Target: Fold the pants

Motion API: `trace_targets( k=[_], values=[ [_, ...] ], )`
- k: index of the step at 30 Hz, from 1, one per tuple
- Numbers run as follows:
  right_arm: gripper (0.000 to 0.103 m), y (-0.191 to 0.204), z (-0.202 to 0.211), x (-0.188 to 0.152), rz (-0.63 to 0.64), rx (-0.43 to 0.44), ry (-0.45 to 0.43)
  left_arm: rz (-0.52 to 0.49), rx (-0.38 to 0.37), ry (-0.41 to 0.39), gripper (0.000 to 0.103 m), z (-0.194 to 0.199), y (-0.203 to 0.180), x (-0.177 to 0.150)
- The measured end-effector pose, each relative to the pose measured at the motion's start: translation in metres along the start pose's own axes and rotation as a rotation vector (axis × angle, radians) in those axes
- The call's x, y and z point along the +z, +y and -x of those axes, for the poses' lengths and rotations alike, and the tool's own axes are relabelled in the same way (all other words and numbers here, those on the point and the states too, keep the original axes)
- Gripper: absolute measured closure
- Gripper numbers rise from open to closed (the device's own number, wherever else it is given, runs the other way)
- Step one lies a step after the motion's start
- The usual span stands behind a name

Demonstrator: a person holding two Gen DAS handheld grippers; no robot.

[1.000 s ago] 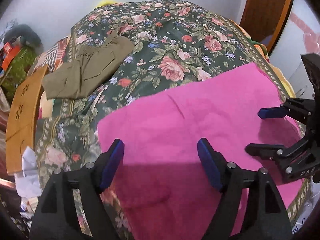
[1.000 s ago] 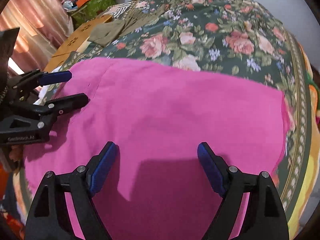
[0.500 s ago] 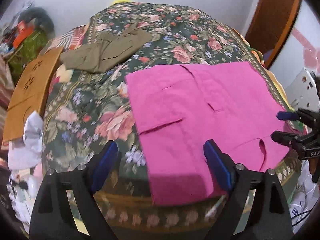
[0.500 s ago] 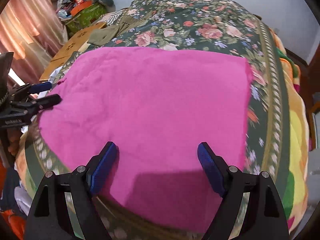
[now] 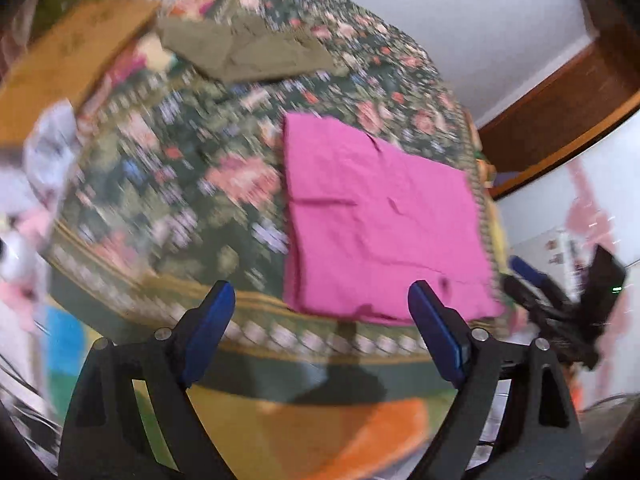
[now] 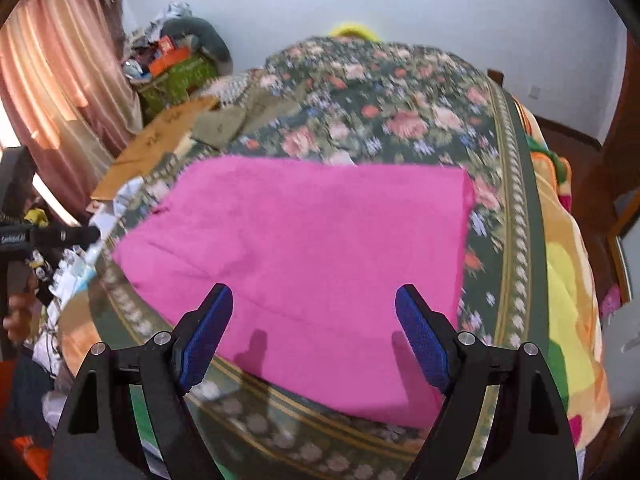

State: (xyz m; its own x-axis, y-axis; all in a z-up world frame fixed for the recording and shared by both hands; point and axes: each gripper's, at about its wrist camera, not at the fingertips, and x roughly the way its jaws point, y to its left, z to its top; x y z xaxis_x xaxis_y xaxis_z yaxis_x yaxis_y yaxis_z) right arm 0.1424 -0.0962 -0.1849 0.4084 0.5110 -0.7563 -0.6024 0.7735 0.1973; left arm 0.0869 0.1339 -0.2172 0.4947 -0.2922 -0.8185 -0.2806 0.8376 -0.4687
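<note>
Both hand-held grippers stand apart and hold nothing: the left hand-held gripper [image 5: 322, 308] and the right hand-held gripper [image 6: 314, 312] hover off the near edge of the bed [image 6: 400, 92], angled downward. Pink pants [image 6: 312, 248] lie as a flat folded rectangle near that edge. Judged from this, the fold looks complete or nearly so. To finish well, check edges for alignment and press out the shallow creases without dragging the stack. Olive pants [image 5: 248, 52] lie well apart.

Black claw [image 5: 322, 304] arms, blue ribbed pads [image 6: 208, 334], silver screws, white lettering
</note>
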Motion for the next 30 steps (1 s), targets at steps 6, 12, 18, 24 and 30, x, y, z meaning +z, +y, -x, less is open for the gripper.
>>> trace_targets(
  k=[6,12,18,24,30],
  values=[
    [0.022,0.02,-0.026,0.002,0.02,0.038,0.014,0.069,-0.093,0.1,0.014,-0.02,-0.007,-0.018],
    [0.022,0.022,-0.055,-0.006,0.026,0.056,0.123,0.134,-0.216,0.119,0.013,-0.033,0.0,-0.021],
    [0.022,0.015,-0.057,-0.012,-0.008,0.104,0.144,0.198,-0.263,0.116,0.009,-0.047,0.006,-0.008],
    [0.022,0.017,-0.056,-0.013,-0.014,0.103,0.14,0.161,-0.184,0.072,0.052,-0.049,0.003,0.001],
    [0.022,0.013,-0.053,-0.012,-0.009,0.093,0.144,0.154,-0.126,0.056,0.084,-0.044,0.004,0.009]
  ],
)
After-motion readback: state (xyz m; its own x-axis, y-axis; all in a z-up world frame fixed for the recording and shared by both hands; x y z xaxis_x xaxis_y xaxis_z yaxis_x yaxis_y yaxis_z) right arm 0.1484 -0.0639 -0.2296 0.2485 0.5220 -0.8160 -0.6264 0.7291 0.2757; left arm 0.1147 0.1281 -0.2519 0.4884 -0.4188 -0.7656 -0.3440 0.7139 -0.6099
